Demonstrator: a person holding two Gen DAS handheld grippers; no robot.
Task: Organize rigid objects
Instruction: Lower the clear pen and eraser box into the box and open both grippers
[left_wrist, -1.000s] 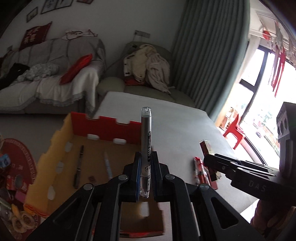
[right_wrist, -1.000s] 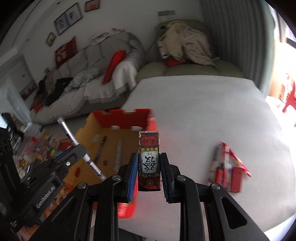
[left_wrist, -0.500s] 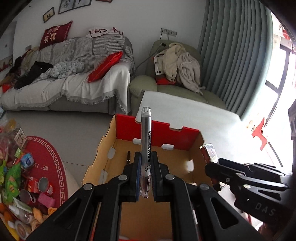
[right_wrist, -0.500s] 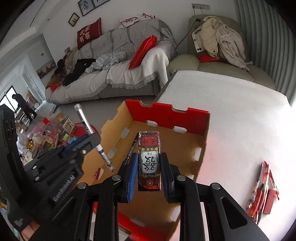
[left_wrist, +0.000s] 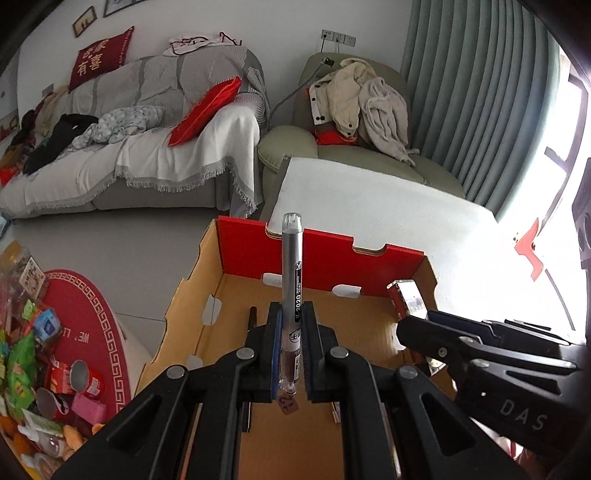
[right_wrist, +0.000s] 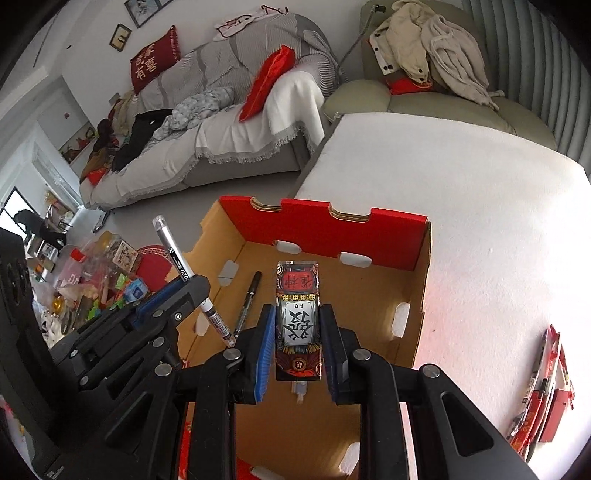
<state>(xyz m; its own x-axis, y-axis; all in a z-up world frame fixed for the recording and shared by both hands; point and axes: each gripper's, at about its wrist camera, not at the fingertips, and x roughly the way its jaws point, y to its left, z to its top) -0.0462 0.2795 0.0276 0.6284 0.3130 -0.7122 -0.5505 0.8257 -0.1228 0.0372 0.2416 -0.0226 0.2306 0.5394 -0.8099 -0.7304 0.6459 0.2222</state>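
Left gripper clamps a grey pen upright above the box. Right gripper pinches a red-black pack over it too.

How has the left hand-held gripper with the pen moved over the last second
Yes. The left hand-held gripper, shut on the pen, moved from the white table to above the cardboard box.

"2020" on the pen, "DAS" on the right claw, "有喜" on the red cushion
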